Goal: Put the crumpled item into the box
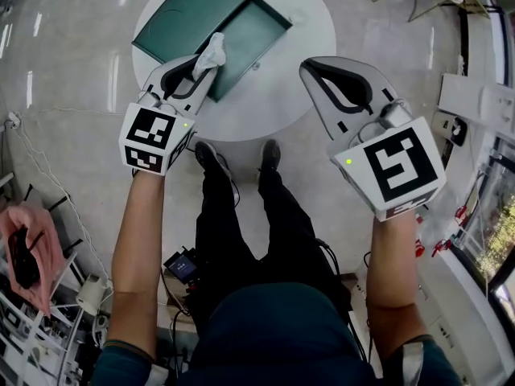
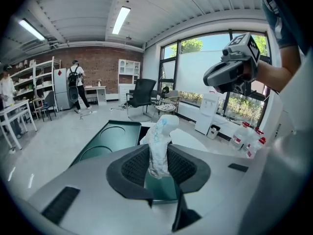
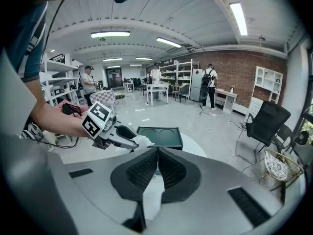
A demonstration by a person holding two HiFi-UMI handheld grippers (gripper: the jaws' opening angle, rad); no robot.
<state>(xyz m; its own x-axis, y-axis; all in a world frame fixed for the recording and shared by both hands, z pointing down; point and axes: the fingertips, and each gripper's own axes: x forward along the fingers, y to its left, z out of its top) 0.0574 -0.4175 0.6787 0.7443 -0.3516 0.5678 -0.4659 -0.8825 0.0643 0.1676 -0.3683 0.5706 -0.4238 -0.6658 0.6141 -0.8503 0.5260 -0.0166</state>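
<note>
The left gripper (image 1: 199,69) is clamped on the item (image 1: 212,53). In the left gripper view, both ribbed pads press the lower part of the crumpled white item, and its upper part stands out beyond the jaw tips. The jaws stand part-way closed, held apart by the item.

The right gripper (image 1: 315,69) is empty. In the right gripper view, its pads meet with nothing between them.

The box (image 1: 201,14) is dark green and lies open on the round white table (image 1: 306,22). It shows two halves side by side; one half carries two round recesses. In the head view, the item sits over the box edge nearest the person. In the left gripper view, green box surface shows directly below the item between the jaws. Whether the item touches the box cannot be told.

The right gripper is over the right part of the table, beside the box and well apart from the left gripper. Both grippers point away from the person and down toward the table.

A black chair (image 2: 142,94) stands on the floor beyond the table.
</note>
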